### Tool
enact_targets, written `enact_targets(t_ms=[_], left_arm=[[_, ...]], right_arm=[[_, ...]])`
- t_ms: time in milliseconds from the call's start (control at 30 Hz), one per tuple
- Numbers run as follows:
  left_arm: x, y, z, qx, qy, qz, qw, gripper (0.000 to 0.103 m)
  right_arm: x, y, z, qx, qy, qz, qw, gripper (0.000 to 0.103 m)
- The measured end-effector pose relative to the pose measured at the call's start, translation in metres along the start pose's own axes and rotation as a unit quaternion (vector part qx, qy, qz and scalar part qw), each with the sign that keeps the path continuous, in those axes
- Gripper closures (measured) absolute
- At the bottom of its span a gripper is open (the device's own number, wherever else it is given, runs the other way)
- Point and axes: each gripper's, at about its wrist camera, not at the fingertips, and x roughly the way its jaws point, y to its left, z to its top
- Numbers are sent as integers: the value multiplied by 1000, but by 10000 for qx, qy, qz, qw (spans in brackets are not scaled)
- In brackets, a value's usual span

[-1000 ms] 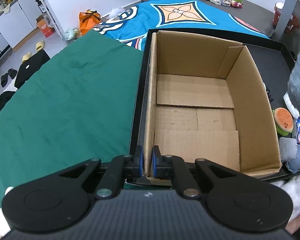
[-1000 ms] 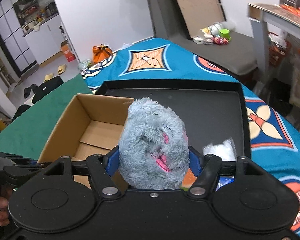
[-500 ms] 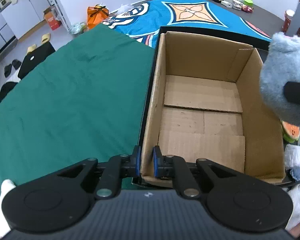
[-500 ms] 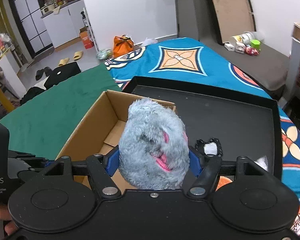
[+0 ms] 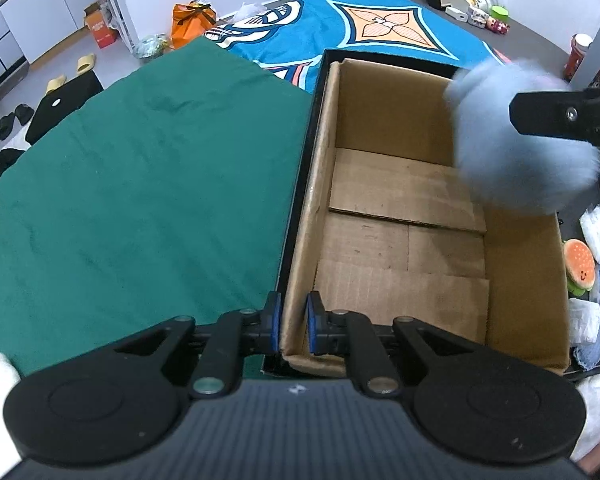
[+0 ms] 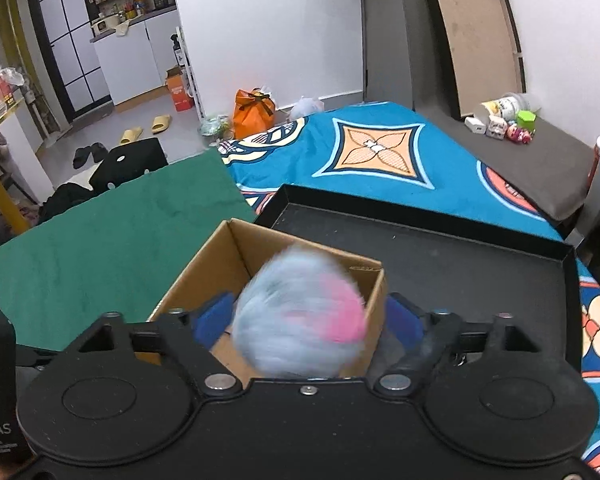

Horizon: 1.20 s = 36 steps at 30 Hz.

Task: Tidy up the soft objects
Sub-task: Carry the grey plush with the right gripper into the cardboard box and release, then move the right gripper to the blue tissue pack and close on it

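Fluff like that grey plush toy point(image 6: 300, 312) (light, squashy) hangs over the cardboard box point(image 5: 400, 220), right gripper point(image 6: 306, 316) spread apart, left gripper point(image 5: 291, 326) pinching the box's wall.

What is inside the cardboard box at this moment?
The cardboard box shows only its bare flaps; nothing lies inside. The grey plush toy hangs above its far right corner and hides that part.

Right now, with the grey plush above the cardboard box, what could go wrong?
1. The grey plush hangs over the right wall of the cardboard box, and the fingers of the right gripper look open: it may hit the rim and land on the black tray.
2. The left gripper pinches only one corner wall; a knock could bend it.
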Motion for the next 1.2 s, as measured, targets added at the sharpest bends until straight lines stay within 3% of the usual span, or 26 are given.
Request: enact_targets(t_ms=[267,367,533,833,1033,1200], left_arm=[[-2,-2,-1,-13,-17,99,9999,89],[-5,-5,-1,11,-85,175,9998,81],[-11,-11,-2,148,-251,386,9988,55],[-24,-27,-4,453,-651,752,9940,30],[-28,-33,-5,588,-753,845,9918,21],[-29,-40,-5,699,-797,900,9903,15]], right_arm=[[-12,-20,-15,157,123,-75,9998,14],[-18,-29,-26,252,142,-128,9995,14],[-23,-46,-39,540,217,-262,9980,14],[-30,-73,-68,956,263,-610,9932,14],[-32,-87,-91,1156,199,-1142,9865,14],[-33,-97,-109,1438,161,-1232,9818,17]])
